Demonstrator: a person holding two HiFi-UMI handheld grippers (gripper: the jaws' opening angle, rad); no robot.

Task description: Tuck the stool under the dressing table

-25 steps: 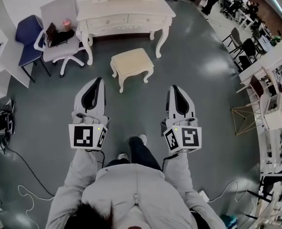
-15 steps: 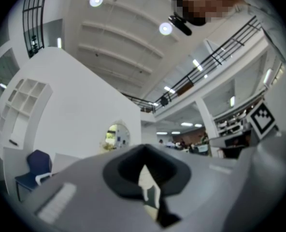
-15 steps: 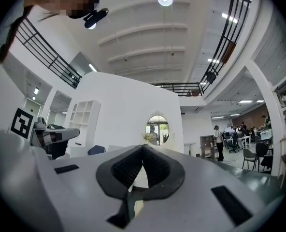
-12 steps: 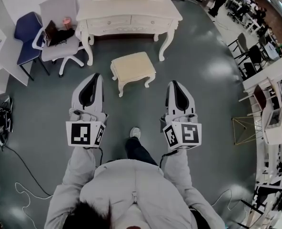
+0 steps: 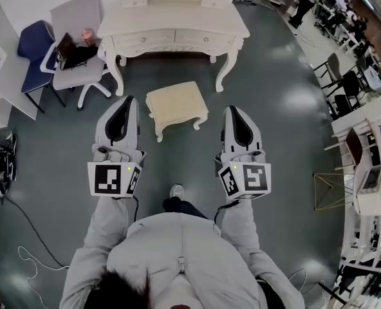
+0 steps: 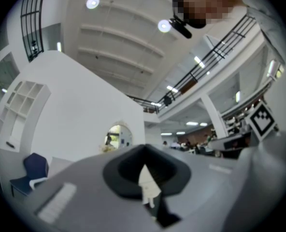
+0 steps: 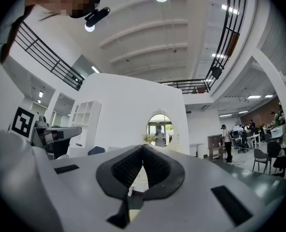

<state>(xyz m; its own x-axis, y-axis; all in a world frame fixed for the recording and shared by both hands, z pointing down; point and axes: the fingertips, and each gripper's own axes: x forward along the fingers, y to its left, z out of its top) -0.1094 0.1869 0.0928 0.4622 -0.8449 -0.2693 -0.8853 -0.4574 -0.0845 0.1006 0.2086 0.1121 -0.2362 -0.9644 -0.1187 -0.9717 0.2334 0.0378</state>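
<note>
Stool point(image 5: 176, 105) on the floor, just short of the dressing table point(image 5: 174, 24), not yet under; long axis along the table's front edge, knee gap straight beyond. Ahead of and between left gripper point(image 5: 127, 102) and right gripper point(image 5: 233, 111), about equally near, touching neither. Jaws together on both, clamping nothing. Table drawers closed; dark bag point(image 5: 74, 49) on grey chair point(image 5: 74, 15) at left

head: down onto dressing table point(image 5: 177, 19) | 2 gripper views: low, share mirror point(image 7: 158, 128)

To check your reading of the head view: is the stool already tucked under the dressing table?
No, the stool stands wholly in front of the dressing table, not beneath it.
</note>
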